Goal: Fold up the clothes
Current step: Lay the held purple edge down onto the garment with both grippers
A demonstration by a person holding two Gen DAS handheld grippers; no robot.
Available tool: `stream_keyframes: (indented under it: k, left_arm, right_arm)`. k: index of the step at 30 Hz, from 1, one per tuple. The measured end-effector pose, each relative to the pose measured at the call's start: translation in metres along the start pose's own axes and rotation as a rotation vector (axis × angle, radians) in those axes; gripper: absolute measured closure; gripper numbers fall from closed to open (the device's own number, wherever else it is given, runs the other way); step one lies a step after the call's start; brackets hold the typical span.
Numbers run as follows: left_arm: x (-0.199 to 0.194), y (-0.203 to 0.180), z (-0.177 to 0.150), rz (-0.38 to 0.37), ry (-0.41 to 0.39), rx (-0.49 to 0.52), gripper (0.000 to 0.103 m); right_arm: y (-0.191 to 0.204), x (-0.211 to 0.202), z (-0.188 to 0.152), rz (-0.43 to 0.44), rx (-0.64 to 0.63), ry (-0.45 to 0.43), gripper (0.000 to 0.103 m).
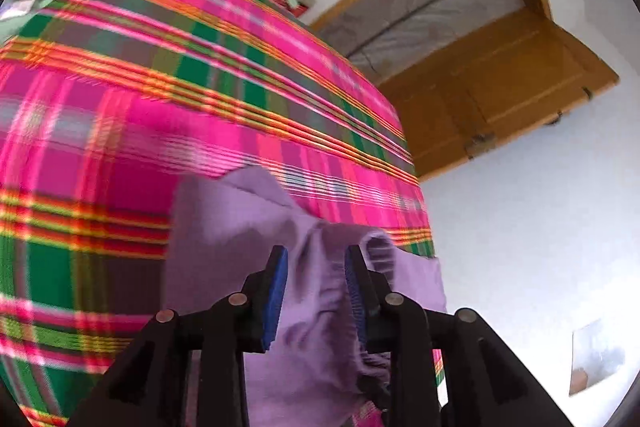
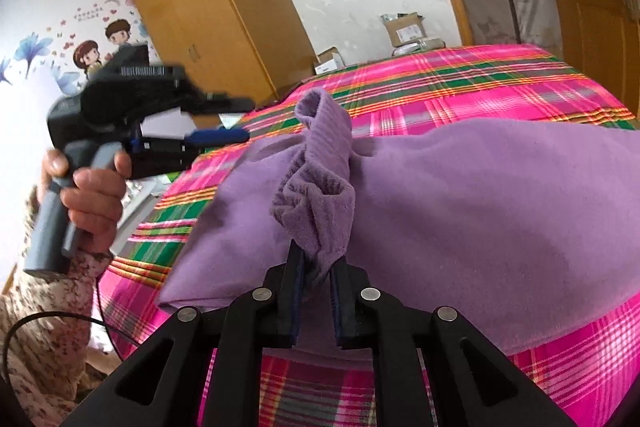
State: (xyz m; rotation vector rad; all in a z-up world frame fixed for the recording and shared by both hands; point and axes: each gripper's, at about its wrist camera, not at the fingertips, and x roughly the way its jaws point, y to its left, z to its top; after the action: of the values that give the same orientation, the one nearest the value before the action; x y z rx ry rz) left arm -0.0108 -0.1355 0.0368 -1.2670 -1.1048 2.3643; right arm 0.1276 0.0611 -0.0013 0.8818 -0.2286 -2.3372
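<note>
The purple garment lies spread on the plaid bedspread, close to that bedspread's near edge, with a bunched ribbed end standing up from its middle. The main risk, as I judge it, is that this bunched end slips free of the right gripper before the fold is laid: the fleece looks soft and thick, only a narrow tuck of it sits between the pads, and a pull across the bedspread could drag the whole garment toward the edge rather than fold it. A second risk is that loose cloth catches on the left gripper as it moves (the left wrist view is blurred, so contact there is hard to read). The right gripper is nearly closed and pinches the ribbed end of the garment. The left gripper stands partly open over the garment's rumpled cloth, which shows between its blue pads without being pressed by them; in the right wrist view it hangs above the bedspread's far-left side, empty.
</note>
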Motion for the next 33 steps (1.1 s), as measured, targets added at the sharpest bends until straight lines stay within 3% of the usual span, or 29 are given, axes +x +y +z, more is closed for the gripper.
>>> stream_keyframes:
  k: [5, 16, 23, 24, 26, 33]
  left_arm:
    - [-0.008, 0.019, -0.003, 0.031, -0.026, -0.041, 0.073]
    - [-0.008, 0.045, -0.013, 0.044, -0.038, -0.086, 0.073]
    - [-0.012, 0.047, -0.016, 0.047, -0.036, -0.087, 0.073]
    - [-0.012, 0.047, -0.016, 0.049, -0.036, -0.086, 0.073]
    - [-0.012, 0.047, -0.017, 0.053, -0.037, -0.083, 0.073]
    - [-0.012, 0.051, -0.016, 0.054, -0.045, -0.089, 0.073]
  right_arm:
    - [-0.005, -0.001, -0.001, -0.010, 0.017, 0.021, 0.088]
    - [-0.027, -0.016, 0.008, -0.104, 0.043, 0.001, 0.064]
    - [-0.030, -0.003, 0.042, -0.024, 0.006, 0.018, 0.058]
    - [-0.030, 0.000, 0.046, 0.005, -0.001, 0.027, 0.047]
    - [-0.032, 0.014, 0.057, 0.061, -0.005, 0.073, 0.040]
    - [-0.045, 0.053, 0.073, 0.101, 0.047, 0.187, 0.038]
